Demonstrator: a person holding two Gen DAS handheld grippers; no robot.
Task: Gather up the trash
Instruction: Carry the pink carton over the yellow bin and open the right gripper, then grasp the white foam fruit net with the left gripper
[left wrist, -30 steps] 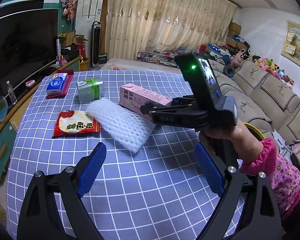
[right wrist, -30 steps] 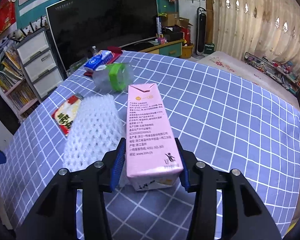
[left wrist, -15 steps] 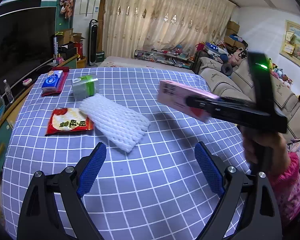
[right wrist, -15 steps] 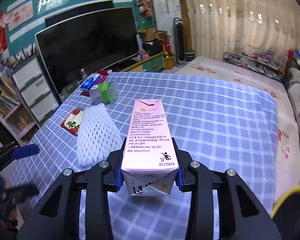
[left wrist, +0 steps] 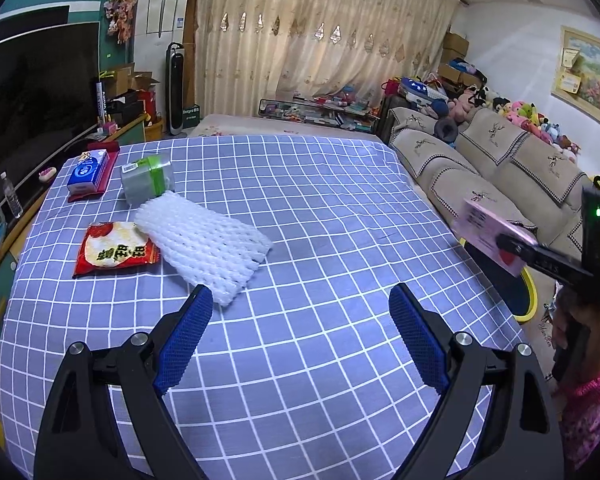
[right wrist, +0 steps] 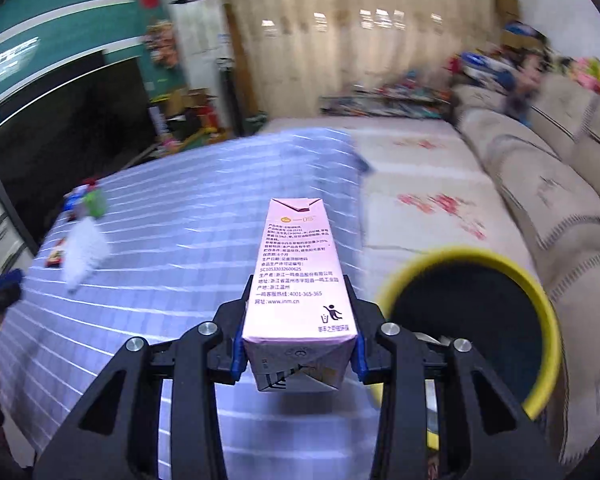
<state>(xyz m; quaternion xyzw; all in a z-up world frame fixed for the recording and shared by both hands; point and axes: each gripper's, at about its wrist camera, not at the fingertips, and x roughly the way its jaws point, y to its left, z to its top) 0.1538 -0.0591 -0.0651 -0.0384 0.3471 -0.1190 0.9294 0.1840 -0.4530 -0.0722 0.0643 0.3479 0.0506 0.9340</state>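
Pink carton (right wrist: 298,280) clenched in right gripper (right wrist: 298,354) jaws, left gripper (left wrist: 300,334) jaws spread empty, one yellow-rimmed bin (right wrist: 540,300)

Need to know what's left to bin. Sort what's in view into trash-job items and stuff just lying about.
Part of the job:
- pink carton, clamped in the right gripper
- yellow-rimmed bin
- white foam net
- red snack wrapper
- left gripper, open and empty

Probably just lying about:
- blue tissue pack
- green-banded container; can't tell if it's trash
- sofa
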